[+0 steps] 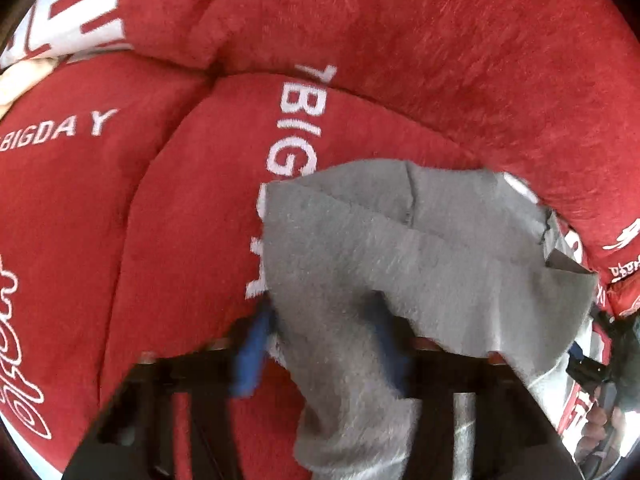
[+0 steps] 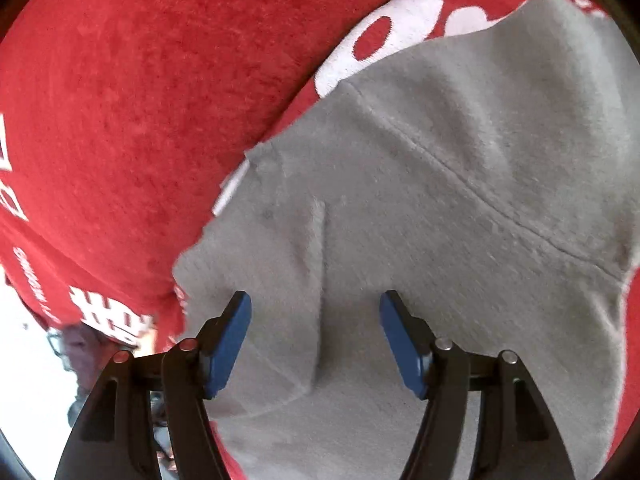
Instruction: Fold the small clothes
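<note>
A small grey fleecy garment lies on a red blanket with white lettering. Its near part is bunched up between the blue pads of my left gripper, which is shut on it. The cloth drapes over the gripper's right finger and frame and hides part of the right pad. In the right wrist view the same grey garment spreads over the red blanket, with a seam and a raised crease. My right gripper hovers over it, open. Its blue pads stand wide apart and grip nothing.
The red blanket is puffy and creased, with a raised roll along the far side. A white printed patch sits at the top left. A person shows beyond the blanket's edge. A dark device and a hand are at the right edge.
</note>
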Demonstrator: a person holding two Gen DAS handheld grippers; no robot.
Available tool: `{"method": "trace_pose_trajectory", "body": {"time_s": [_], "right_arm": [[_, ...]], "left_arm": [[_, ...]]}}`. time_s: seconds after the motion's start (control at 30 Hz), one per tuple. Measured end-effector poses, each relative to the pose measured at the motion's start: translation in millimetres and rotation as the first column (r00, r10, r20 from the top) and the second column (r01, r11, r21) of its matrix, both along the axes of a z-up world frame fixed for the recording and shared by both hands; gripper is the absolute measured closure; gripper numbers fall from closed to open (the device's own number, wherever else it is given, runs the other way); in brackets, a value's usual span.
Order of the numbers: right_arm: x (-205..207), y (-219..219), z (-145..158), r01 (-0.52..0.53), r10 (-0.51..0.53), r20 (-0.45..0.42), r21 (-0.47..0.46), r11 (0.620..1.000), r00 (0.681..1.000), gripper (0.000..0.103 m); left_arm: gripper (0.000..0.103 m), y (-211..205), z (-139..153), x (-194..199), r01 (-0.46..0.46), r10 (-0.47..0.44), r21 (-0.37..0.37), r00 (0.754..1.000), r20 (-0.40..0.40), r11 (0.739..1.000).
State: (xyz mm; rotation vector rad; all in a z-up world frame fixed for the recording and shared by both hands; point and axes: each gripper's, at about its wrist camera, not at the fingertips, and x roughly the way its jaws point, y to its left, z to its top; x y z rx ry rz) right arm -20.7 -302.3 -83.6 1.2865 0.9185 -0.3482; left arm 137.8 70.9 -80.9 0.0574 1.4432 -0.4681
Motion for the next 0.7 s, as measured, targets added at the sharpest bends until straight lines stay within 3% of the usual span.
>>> {"method": "trace_pose_trajectory", "body": {"time_s": [0.1, 0.17, 0.23, 0.27, 0.4, 0.5, 0.6, 0.63, 0.67, 0.7], "right_arm": [[15.9, -10.8, -14.9, -0.007, -0.001, 0.067, 0.122, 0.993, 0.998, 0.032], [26.4, -11.6, -21.5, -0.018, 0.007, 0.071, 0.151, 0.988, 0.997, 0.037], [38.7, -10.0, -21.3, -0.05, 0.039, 0.075, 0.161, 0.986, 0.996, 0.082], [43.0, -8.9, -20.6, -0.065, 0.053, 0.076, 0.172, 0.983, 0.996, 0.096], [31.4, -6.8, 23.9, -0.016, 0.015, 0.12, 0.005, 1.0, 0.993, 0.096], [9.2, -11.4, 31.8, 0.046, -0.042, 0.043, -0.092, 0.995, 0.998, 0.096], [-4.4, -19.0, 3.4, 0.04, -0.042, -0.055, -0.039, 0.998, 0.998, 0.091], [-9.1, -19.3, 0.6, 0.049, -0.055, -0.117, -0.053, 0.997, 0.992, 0.09], [-15.0, -17.1, 3.8, 0.071, -0.079, -0.121, -0.067, 0.995, 0.99, 0.089], [-19.6, -13.7, 8.5, 0.092, -0.099, -0.106, -0.069, 0.993, 0.989, 0.076]], "left_arm": [[0.07, -4.8, 2.3, 3.1, 0.008, -0.008, 0.007, 1.0, 0.018, 1.0], [0.085, -4.3, 2.8, 4.0, 0.009, -0.009, 0.01, 0.999, 0.033, 1.0], [0.091, -1.7, 4.4, 5.3, -0.004, 0.003, 0.018, 0.999, 0.052, 1.0], [0.091, -0.3, 5.0, 6.3, -0.012, 0.011, 0.023, 0.998, 0.059, 1.0], [0.091, 4.3, 5.0, 14.1, -0.036, 0.031, 0.047, 0.994, 0.1, 0.998], [0.091, 5.6, 0.7, 21.5, -0.056, 0.05, 0.056, 0.992, 0.113, 0.997], [0.091, 11.5, 3.4, 27.5, -0.074, 0.064, 0.066, 0.987, 0.144, 0.995], [0.091, 15.4, 6.0, 29.7, -0.085, 0.073, 0.069, 0.985, 0.155, 0.994], [0.09, 20.5, 9.8, 31.7, -0.098, 0.084, 0.074, 0.982, 0.168, 0.992], [0.09, 25.6, 13.6, 32.8, -0.106, 0.091, 0.077, 0.98, 0.177, 0.991]]}}
